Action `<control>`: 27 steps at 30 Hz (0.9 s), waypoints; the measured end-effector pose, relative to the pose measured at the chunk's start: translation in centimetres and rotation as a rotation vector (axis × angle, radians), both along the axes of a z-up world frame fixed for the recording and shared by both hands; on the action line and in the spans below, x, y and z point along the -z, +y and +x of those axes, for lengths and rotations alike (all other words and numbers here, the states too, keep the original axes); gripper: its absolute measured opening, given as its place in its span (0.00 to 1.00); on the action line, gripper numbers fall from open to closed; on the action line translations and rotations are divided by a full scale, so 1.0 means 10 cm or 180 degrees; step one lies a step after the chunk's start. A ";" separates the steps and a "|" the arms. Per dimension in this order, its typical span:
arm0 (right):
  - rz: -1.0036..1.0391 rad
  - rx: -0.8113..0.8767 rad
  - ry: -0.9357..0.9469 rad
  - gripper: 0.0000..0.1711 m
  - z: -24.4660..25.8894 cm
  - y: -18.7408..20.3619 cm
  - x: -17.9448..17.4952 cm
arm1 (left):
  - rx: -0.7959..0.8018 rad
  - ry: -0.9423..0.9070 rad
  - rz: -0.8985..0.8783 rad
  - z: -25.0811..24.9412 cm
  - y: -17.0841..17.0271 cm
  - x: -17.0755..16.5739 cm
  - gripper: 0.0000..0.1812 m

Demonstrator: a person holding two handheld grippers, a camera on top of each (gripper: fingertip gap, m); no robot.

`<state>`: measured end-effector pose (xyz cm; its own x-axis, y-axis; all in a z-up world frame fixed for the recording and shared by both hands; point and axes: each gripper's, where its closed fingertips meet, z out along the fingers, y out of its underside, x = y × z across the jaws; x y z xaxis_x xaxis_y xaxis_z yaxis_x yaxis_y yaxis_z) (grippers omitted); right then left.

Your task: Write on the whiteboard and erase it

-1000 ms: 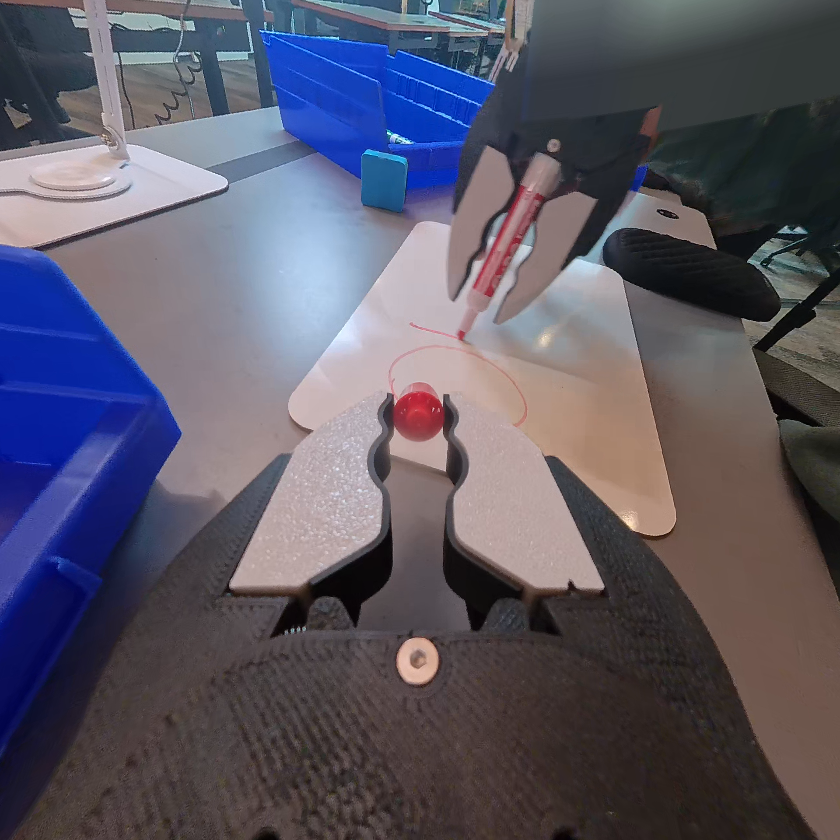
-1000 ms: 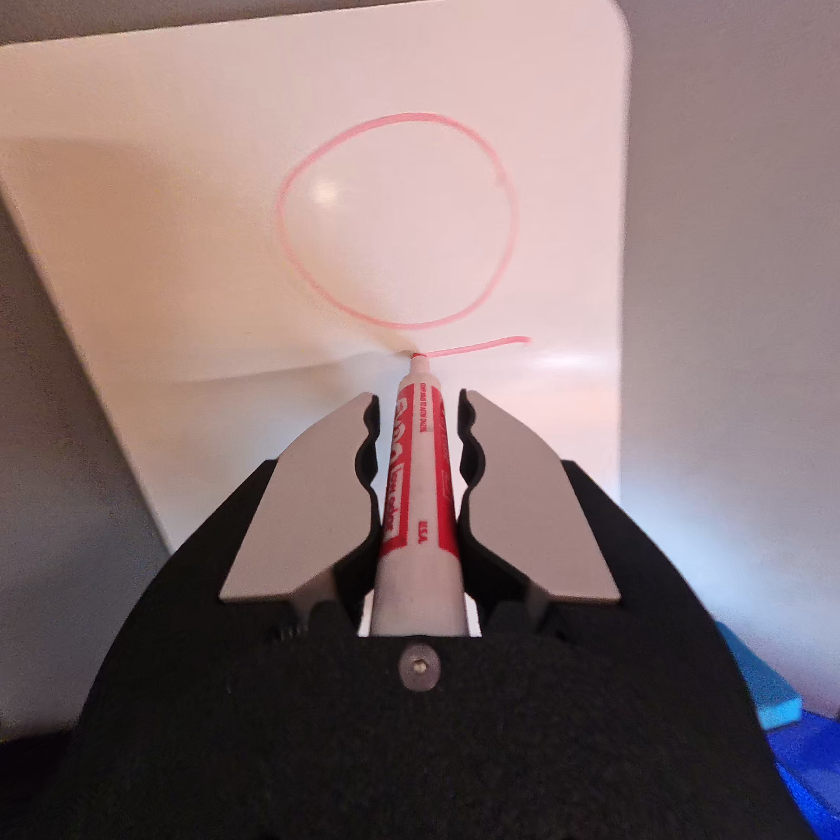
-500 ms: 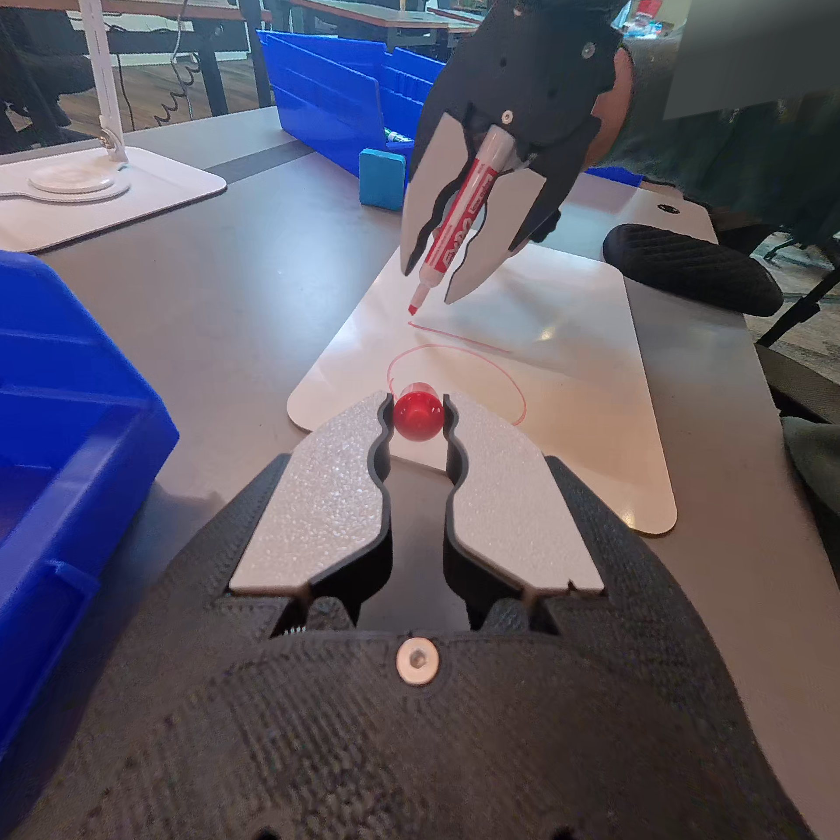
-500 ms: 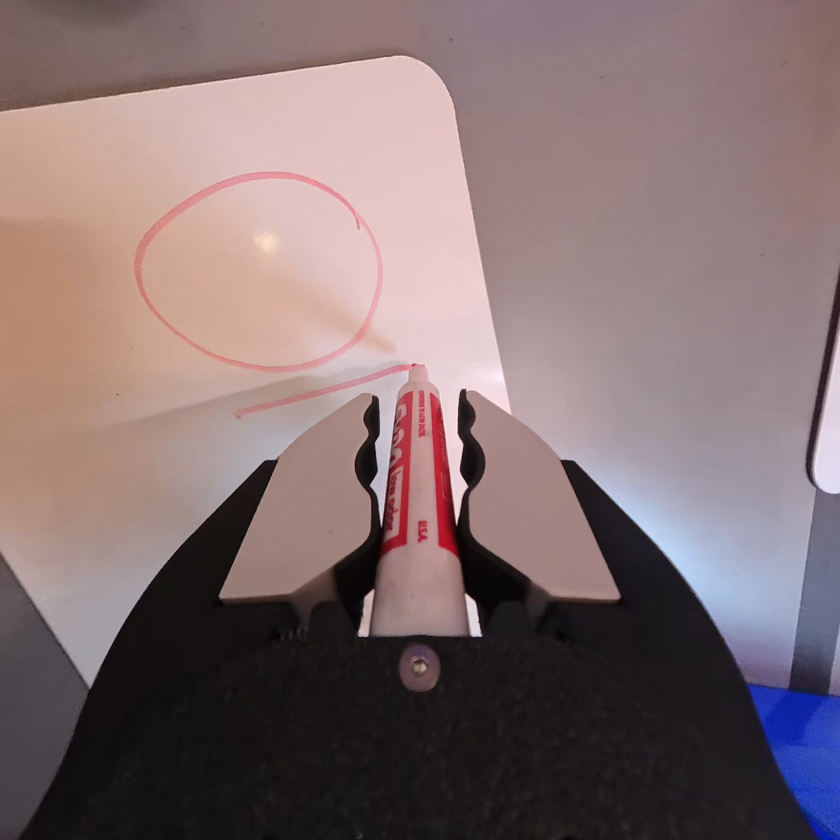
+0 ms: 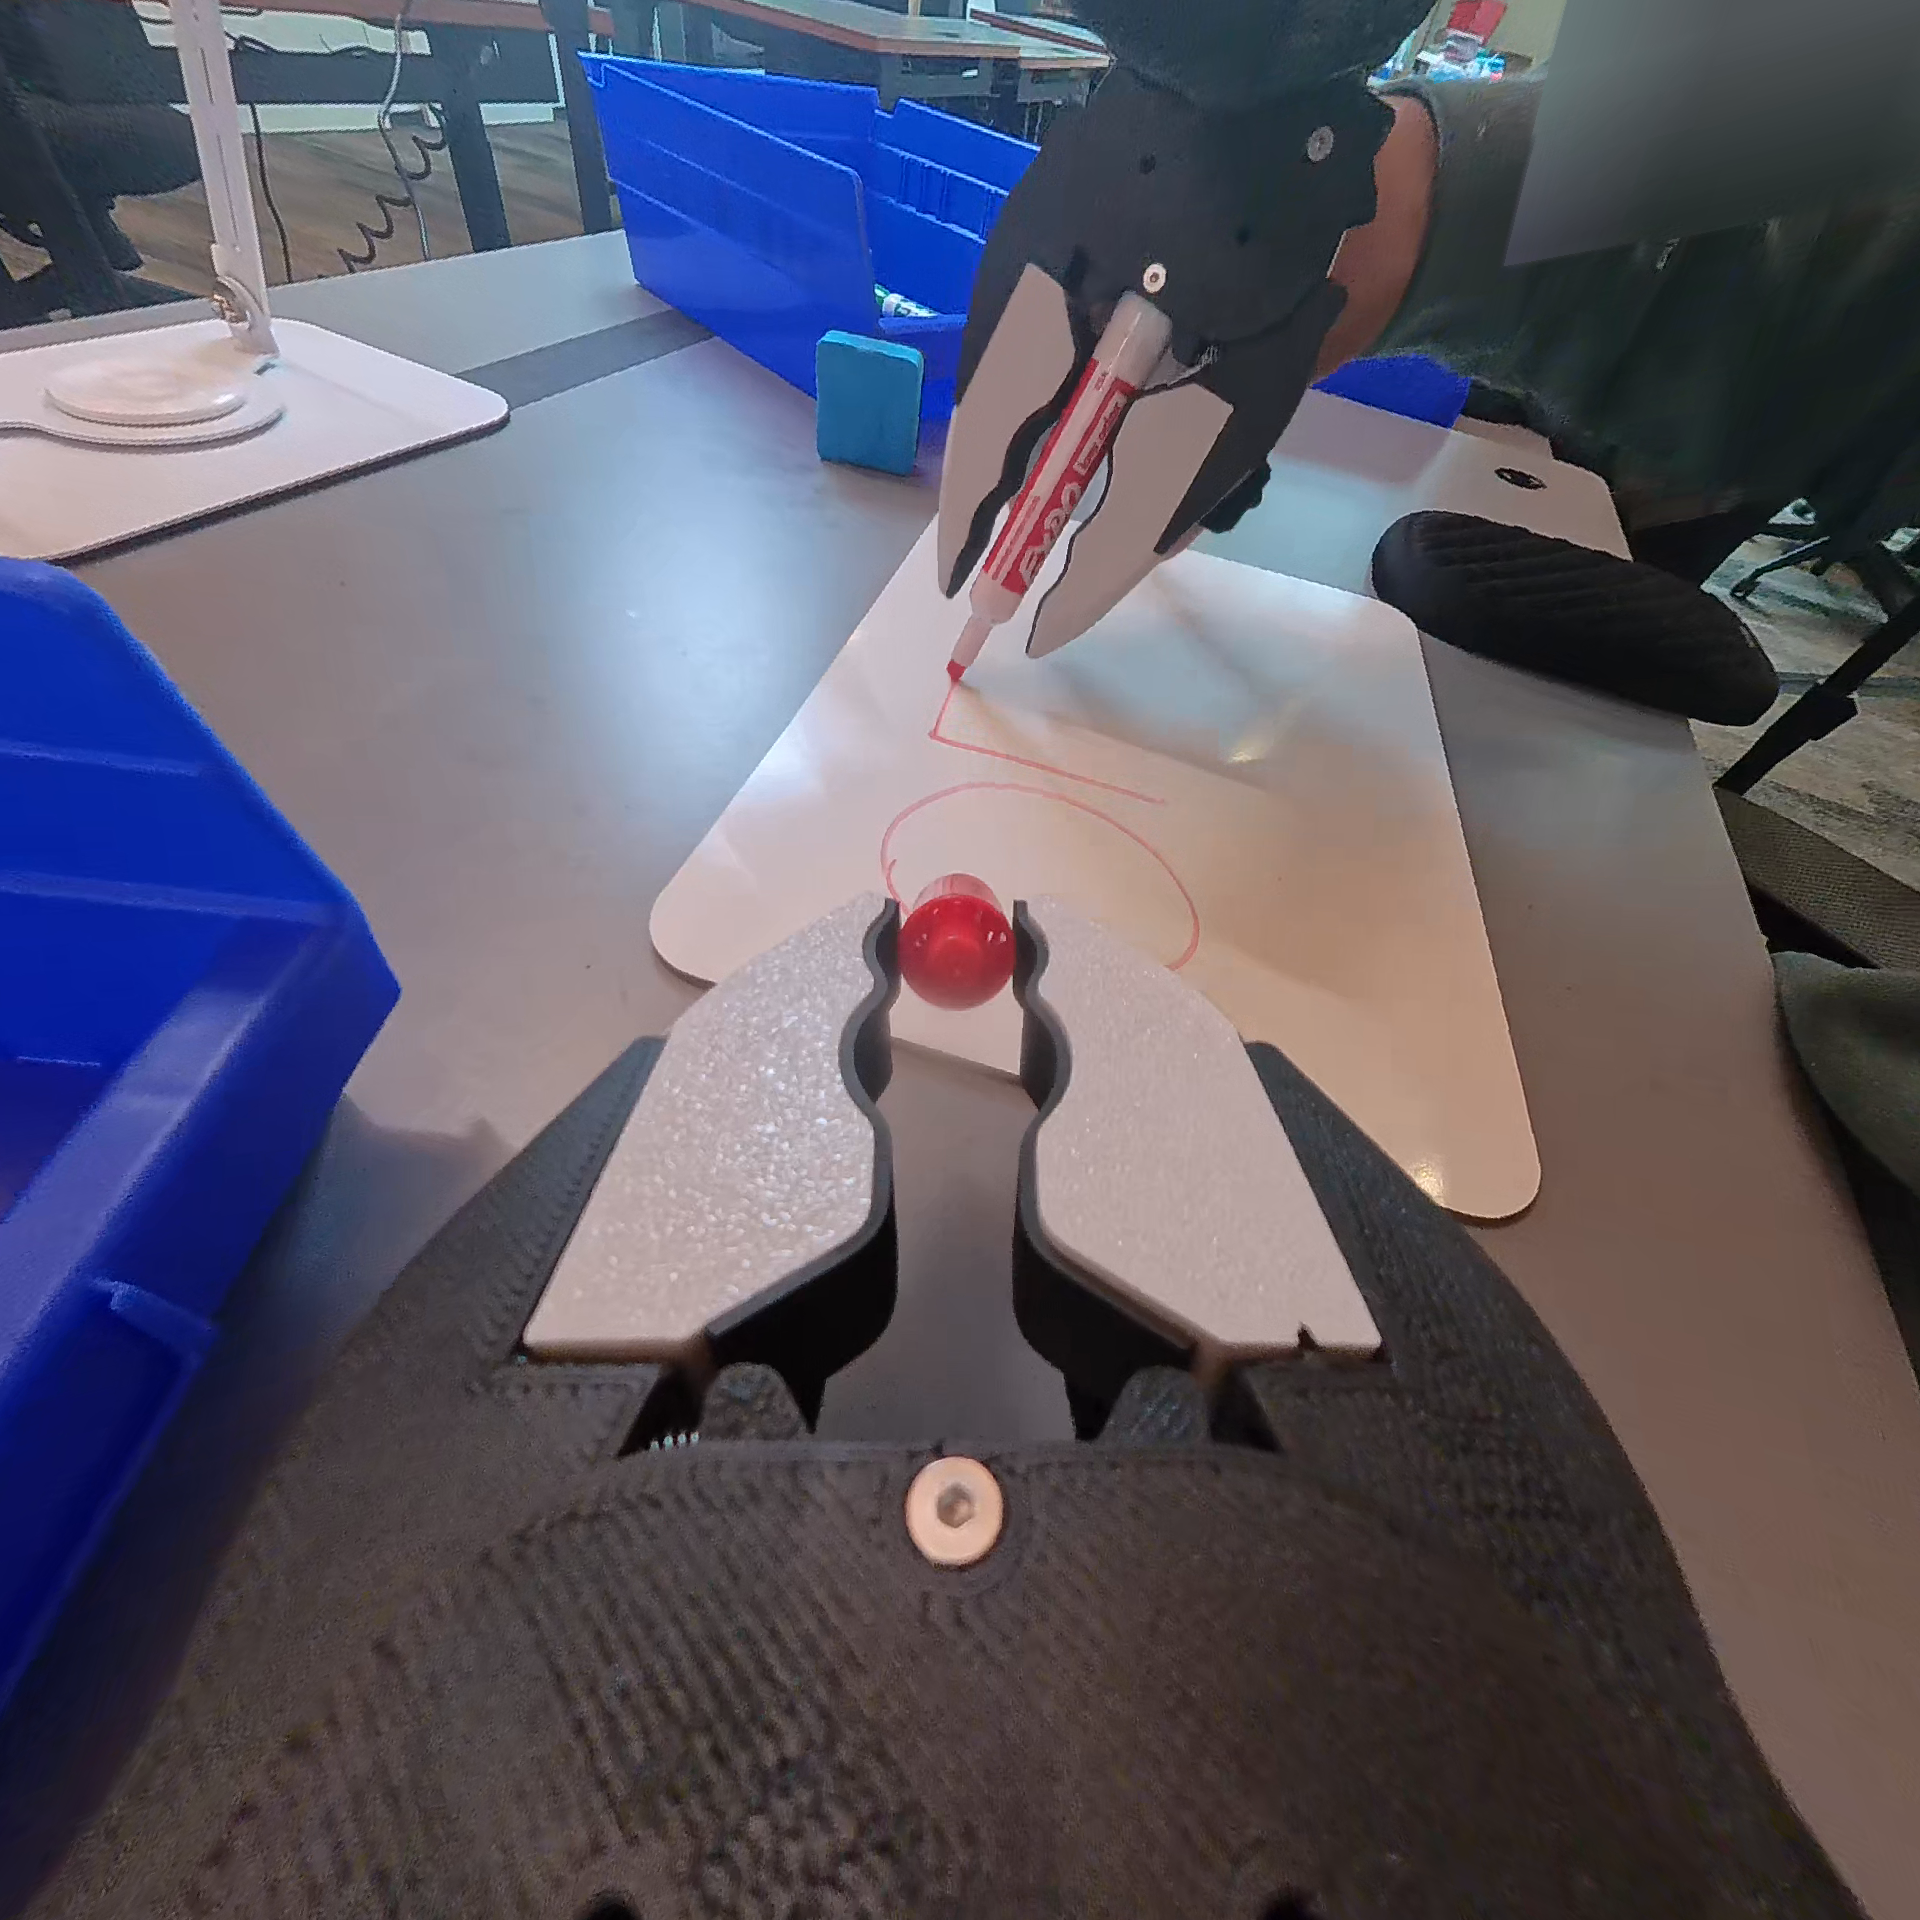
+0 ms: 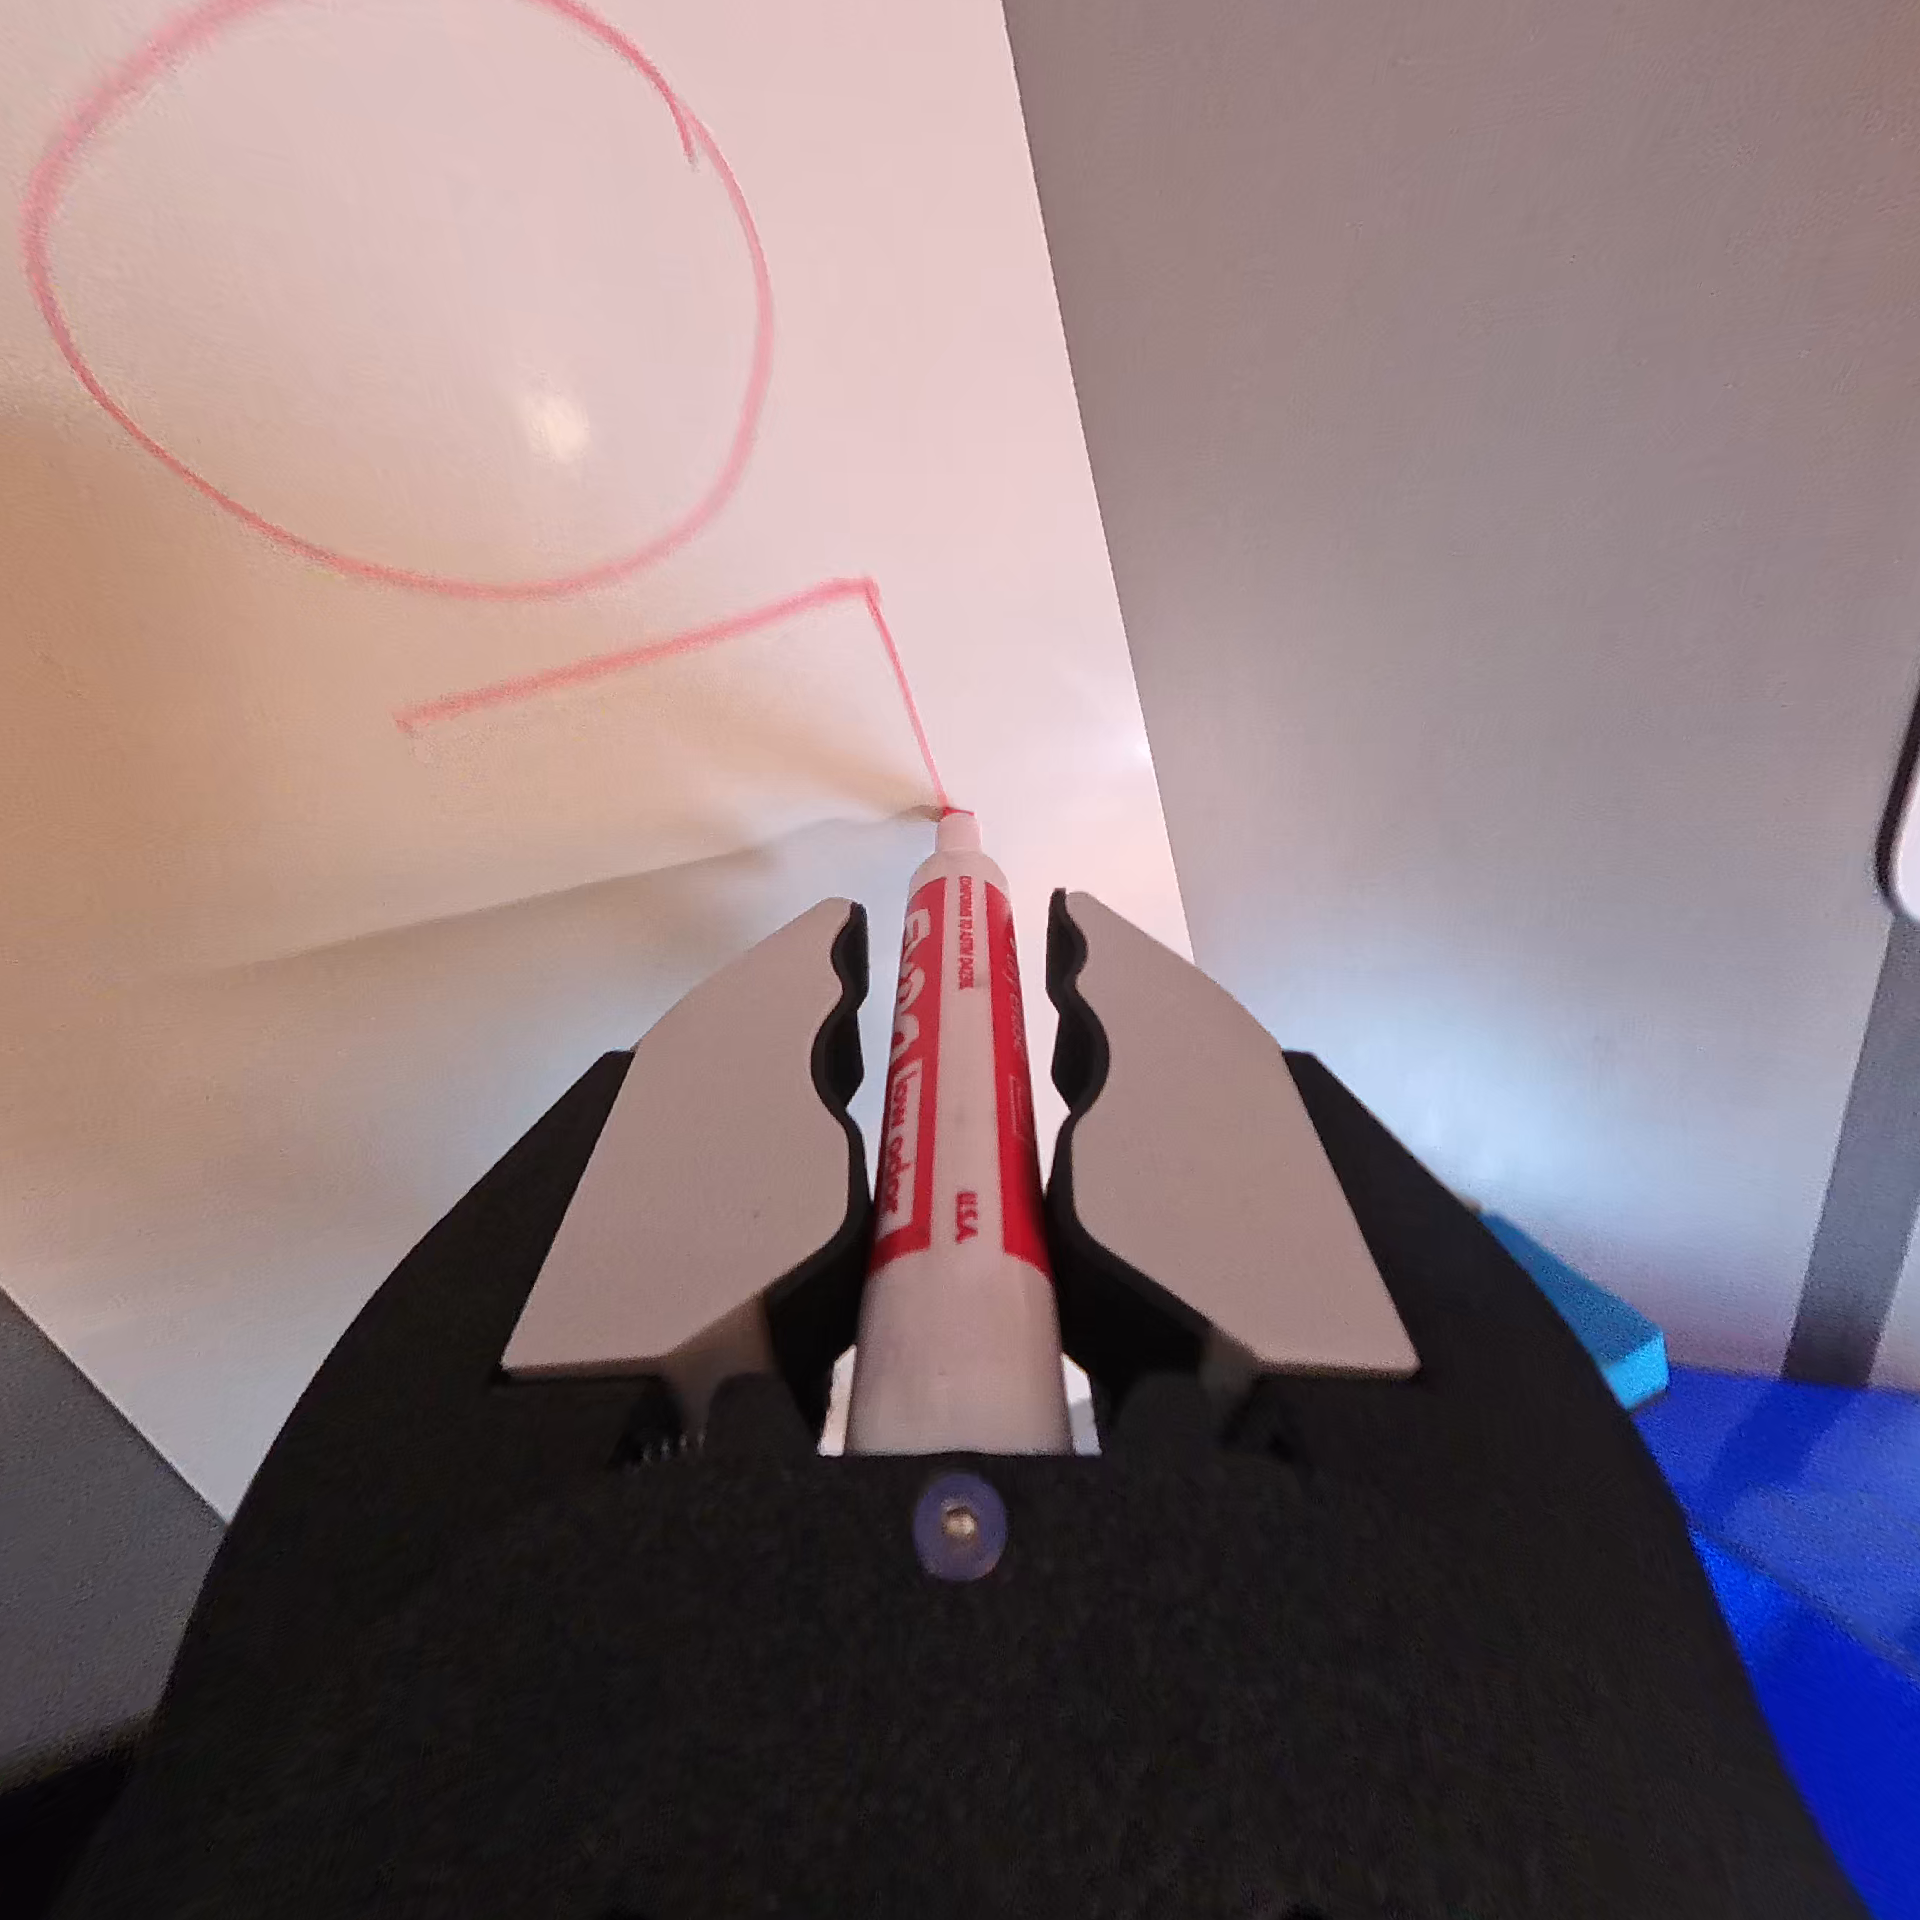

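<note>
Whiteboard [image 5: 1299, 935], a glossy white sheet with rounded corners, lay flat on the smooth grey desk [image 5: 520, 675], and our right gripper [image 6: 956, 925] was clenched on a red-and-white marker [image 6: 956, 1091] whose tip touched the board near its edge. From that tip a thin red line [image 6: 644, 655] ran back, turned a sharp corner and went on straight beside a drawn red circle [image 6: 395, 312]. Our left gripper [image 5: 954, 935], with grainy pale plates on wavy black fingers [image 5: 748, 1143], grasped a round, shiny red cap [image 5: 954, 951] just over the near end of the whiteboard. A teal block eraser [image 5: 869, 400] with soft corners stood on the desk beyond the board, touching or just beside a hard blue plastic bin [image 5: 748, 218] at the far edge. Another blue bin [image 5: 135, 987] sat at the desk's left edge. A ribbed black armrest [image 5: 1569, 613] overlapped the desk's right edge, and a white lamp base [image 5: 208, 416] lay at the far left corner.
</note>
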<state>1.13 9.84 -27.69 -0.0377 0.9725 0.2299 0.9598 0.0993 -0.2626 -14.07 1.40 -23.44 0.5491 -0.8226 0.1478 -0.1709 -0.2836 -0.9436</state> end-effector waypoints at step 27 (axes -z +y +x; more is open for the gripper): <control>-0.0198 -0.0048 -0.0329 0.20 0.44 -0.63 -0.02 | 0.0023 0.0076 0.0032 0.03 -0.01 0.02 0.11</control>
<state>5.51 3.54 -27.52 -0.0729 0.9839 0.1633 0.9806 0.1005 -0.1683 -13.77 1.26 -23.61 0.5464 -0.8279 0.1264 -0.1953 -0.2728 -0.9420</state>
